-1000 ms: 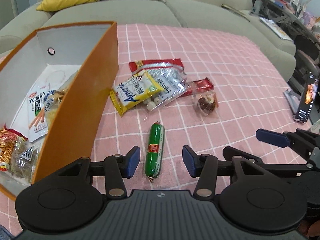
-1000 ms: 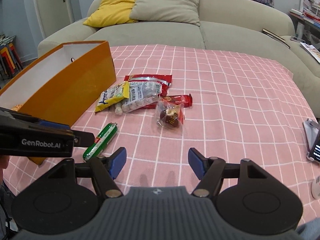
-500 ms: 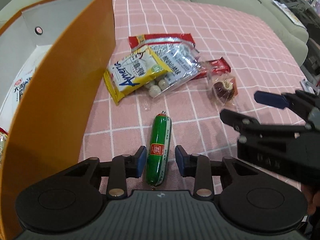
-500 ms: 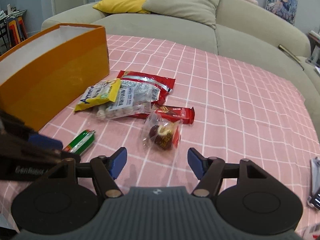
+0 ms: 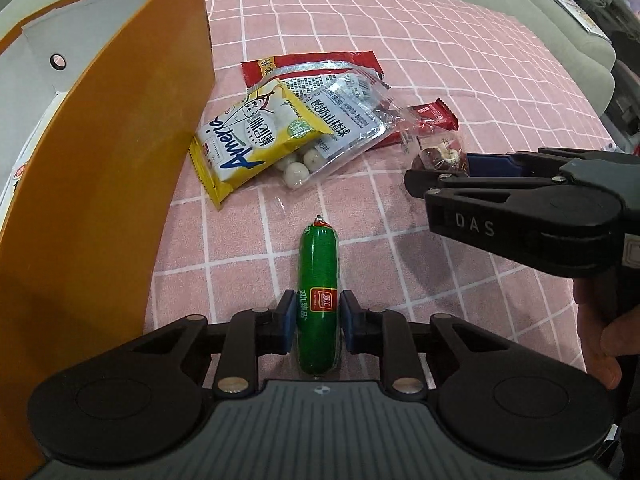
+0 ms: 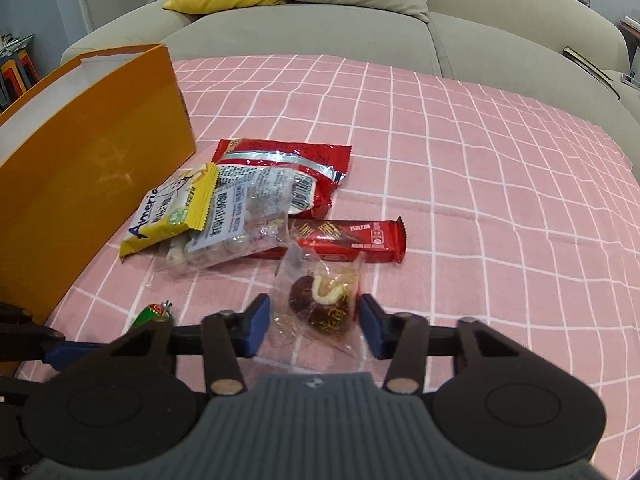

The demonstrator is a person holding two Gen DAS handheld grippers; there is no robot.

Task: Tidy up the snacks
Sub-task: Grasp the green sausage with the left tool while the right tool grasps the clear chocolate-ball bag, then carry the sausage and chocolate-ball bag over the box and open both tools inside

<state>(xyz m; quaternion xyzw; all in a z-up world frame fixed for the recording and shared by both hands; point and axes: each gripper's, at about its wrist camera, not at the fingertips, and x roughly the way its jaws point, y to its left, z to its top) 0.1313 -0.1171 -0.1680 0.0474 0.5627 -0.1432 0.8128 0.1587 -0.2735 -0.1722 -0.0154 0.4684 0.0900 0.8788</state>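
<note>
A green sausage (image 5: 318, 256) lies on the pink checked cloth (image 6: 480, 200), pointing away from me. My left gripper (image 5: 316, 326) has its jaws closing, and both blue pads touch the sides of the sausage's near half. A clear packet with a brown sweet (image 6: 320, 304) sits between the jaws of my right gripper (image 6: 314, 320). Those jaws are closing too, with a gap left on each side of the packet. Only the sausage's tip (image 6: 154, 312) shows in the right wrist view.
An orange box (image 5: 100, 180) with snacks inside stands at the left. Beside it lie a yellow packet (image 5: 256, 136), a clear bag of white balls (image 5: 336, 124), a red bag (image 5: 312, 64) and a red chocolate bar (image 6: 352, 236). A sofa (image 6: 480, 40) runs behind the table.
My left gripper came down over the sausage and its jaws narrowed onto it. The right gripper moved forward to the sweet packet and its jaws narrowed around it.
</note>
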